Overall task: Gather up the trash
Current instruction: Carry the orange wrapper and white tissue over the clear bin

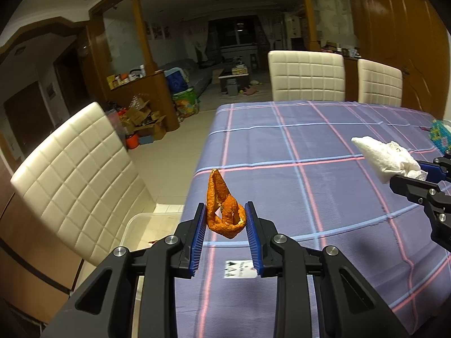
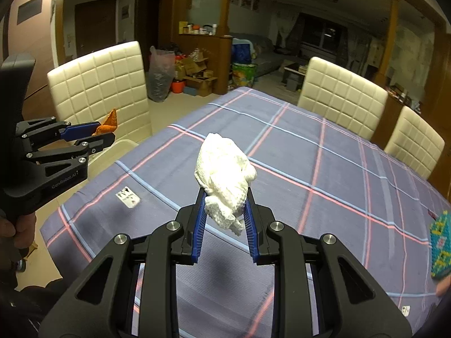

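Observation:
My left gripper (image 1: 225, 211) is shut on a curled orange peel (image 1: 222, 208) and holds it above the table's left edge. The peel also shows in the right wrist view (image 2: 108, 125), in the left gripper (image 2: 105, 135). My right gripper (image 2: 225, 197) is shut on a crumpled white paper towel (image 2: 224, 177) and holds it above the plaid tablecloth (image 2: 310, 174). The towel also shows in the left wrist view (image 1: 386, 157), in the right gripper (image 1: 408, 177). A clear plastic bin (image 1: 141, 231) stands on the floor beside the table, below the left gripper.
Cream padded chairs stand at the table's left side (image 1: 73, 174) and far side (image 1: 307, 76). A colourful beaded mat (image 2: 441, 248) lies at the table's right edge. A white label (image 1: 239, 269) lies on the cloth. Cardboard boxes (image 1: 141, 118) clutter the floor beyond.

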A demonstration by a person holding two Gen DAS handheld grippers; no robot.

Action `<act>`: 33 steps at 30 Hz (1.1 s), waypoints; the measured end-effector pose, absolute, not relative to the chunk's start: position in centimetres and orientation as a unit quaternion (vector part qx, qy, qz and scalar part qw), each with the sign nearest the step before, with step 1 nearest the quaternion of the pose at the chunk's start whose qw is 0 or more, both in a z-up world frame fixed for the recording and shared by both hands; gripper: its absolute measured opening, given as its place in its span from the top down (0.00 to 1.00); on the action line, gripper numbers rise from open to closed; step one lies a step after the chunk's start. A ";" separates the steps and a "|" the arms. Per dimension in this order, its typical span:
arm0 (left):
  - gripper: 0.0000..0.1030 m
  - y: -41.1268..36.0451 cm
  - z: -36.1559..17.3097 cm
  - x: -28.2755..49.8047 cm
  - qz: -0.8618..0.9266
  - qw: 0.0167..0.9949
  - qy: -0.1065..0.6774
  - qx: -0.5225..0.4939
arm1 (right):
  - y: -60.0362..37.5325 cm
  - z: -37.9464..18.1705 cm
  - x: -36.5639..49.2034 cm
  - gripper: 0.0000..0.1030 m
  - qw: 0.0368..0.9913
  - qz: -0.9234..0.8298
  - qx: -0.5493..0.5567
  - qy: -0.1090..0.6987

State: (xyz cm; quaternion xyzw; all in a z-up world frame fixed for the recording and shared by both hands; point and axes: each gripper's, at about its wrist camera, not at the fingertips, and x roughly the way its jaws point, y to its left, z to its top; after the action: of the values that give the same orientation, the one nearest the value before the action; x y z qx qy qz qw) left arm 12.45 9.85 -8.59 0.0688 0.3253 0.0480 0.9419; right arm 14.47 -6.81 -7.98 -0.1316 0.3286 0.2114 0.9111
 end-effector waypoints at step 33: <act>0.72 28.9 -14.9 16.5 0.175 0.909 0.377 -0.019 | 16.9 -12.4 21.1 0.72 0.831 0.355 -0.233 0.359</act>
State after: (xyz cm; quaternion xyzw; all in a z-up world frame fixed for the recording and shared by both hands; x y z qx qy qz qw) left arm 16.48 28.92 -14.91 -0.0190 0.3774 0.1754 0.9091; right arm 21.12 16.92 -12.37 -0.2333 0.3592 0.3548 0.8311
